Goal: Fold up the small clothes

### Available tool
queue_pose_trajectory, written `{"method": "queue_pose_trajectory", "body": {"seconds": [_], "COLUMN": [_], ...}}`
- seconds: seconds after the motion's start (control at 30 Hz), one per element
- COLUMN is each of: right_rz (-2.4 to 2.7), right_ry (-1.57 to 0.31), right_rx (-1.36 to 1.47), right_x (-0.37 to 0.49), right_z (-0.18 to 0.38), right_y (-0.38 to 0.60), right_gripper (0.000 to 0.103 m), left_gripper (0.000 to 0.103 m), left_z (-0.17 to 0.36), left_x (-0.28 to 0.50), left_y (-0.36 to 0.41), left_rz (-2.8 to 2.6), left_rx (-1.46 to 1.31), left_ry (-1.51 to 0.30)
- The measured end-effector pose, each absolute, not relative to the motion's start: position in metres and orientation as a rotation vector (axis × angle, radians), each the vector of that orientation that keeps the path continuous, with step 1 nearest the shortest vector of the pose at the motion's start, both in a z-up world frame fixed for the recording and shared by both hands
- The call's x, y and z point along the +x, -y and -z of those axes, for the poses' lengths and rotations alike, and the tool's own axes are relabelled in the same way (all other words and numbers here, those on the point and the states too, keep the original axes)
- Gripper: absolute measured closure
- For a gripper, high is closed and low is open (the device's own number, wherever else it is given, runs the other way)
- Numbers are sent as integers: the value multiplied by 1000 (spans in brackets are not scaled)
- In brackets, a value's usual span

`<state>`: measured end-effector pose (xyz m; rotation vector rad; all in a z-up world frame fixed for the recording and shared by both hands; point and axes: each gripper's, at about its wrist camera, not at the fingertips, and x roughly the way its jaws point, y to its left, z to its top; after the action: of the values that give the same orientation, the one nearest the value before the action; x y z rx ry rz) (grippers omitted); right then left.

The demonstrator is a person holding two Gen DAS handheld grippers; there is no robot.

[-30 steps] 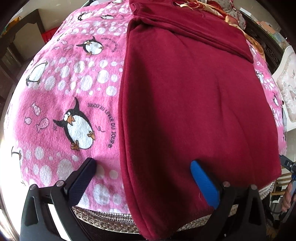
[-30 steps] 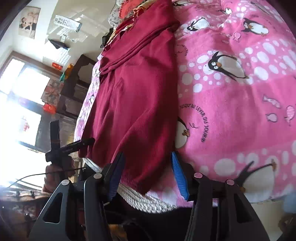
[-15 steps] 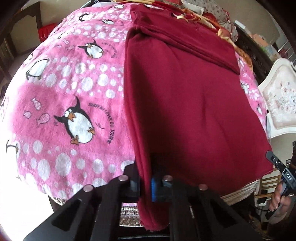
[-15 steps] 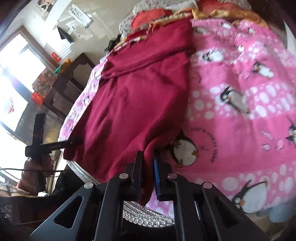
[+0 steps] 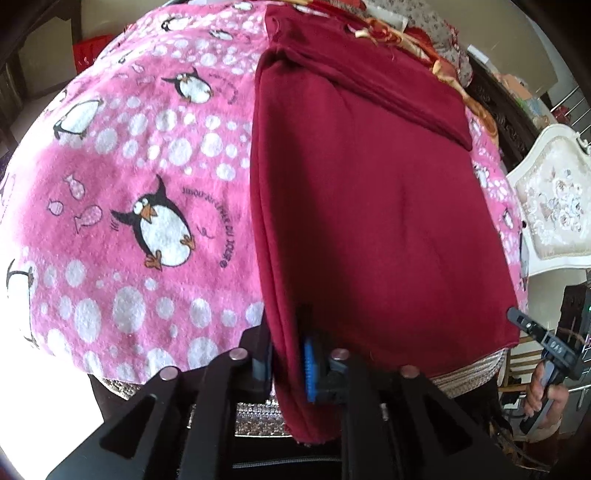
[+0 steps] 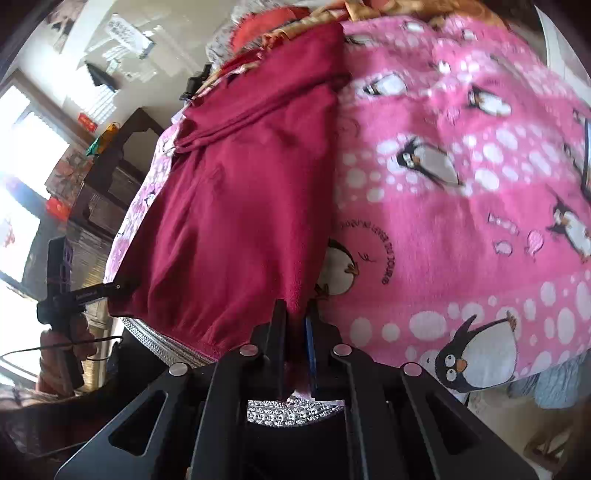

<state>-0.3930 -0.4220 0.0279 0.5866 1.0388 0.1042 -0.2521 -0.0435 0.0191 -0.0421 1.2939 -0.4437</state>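
A dark red fleece garment (image 5: pixel 369 192) lies lengthwise on a pink penguin blanket (image 5: pixel 122 177), its far end folded over. My left gripper (image 5: pixel 288 354) is shut on the garment's near left corner at the hem. In the right wrist view my right gripper (image 6: pixel 295 325) is shut on the garment's (image 6: pixel 240 206) near right corner, lifted slightly off the blanket (image 6: pixel 461 221). Each gripper shows in the other's view: the right one at the hem's far corner (image 5: pixel 546 343), the left one (image 6: pixel 81 295) likewise.
A woven mat edge (image 5: pixel 465 373) shows under the blanket at the near table edge. A white upholstered chair (image 5: pixel 554 199) stands to the right. Other clothes (image 5: pixel 406 33) are piled at the far end. Dark furniture (image 6: pixel 110 166) stands on the left.
Both grippers went from open beside the hem to shut on the garment's near corners. The corners have since risen a little off the blanket.
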Motion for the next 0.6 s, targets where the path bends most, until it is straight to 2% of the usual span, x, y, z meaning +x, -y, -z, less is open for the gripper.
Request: {"method": "queue_pose_trajectory", "body": {"seconds": [0.07,0.17,0.23,0.27,0.3,0.4,0.6], "right_rz": [-130,-144,-160,-171,-196,-261,-271], "right_ry": [-1055,-1037,-1036,-1038,-1040,-976,-771], "right_rx": [635,695,697,680,663,702,703], "right_x": [-390,-386,-381,-378,-373,-364,-327], "right_z": [-22,-16,-12,-12,-14,-31,-88], "right_y": [426,428,425,422,419,423,449], "right_gripper": [93,92,94,101,103,103,103], "left_gripper": [85,80,80,87,96,96,97], "left_z": [-17,-14,-15,-17,-21,-39,-93], "left_x": [-252,-251,-249,-247,-243,-226,-176], "left_y": [45,48,52,56,57,58,61], "left_rz": [441,441,440,445,464,510,556], "left_rx": [-52,-77,-53,-34,-40,-105,-208], "left_ry": [-1294,-1293,-1293,-1297,-1305,-1281,-1110]}}
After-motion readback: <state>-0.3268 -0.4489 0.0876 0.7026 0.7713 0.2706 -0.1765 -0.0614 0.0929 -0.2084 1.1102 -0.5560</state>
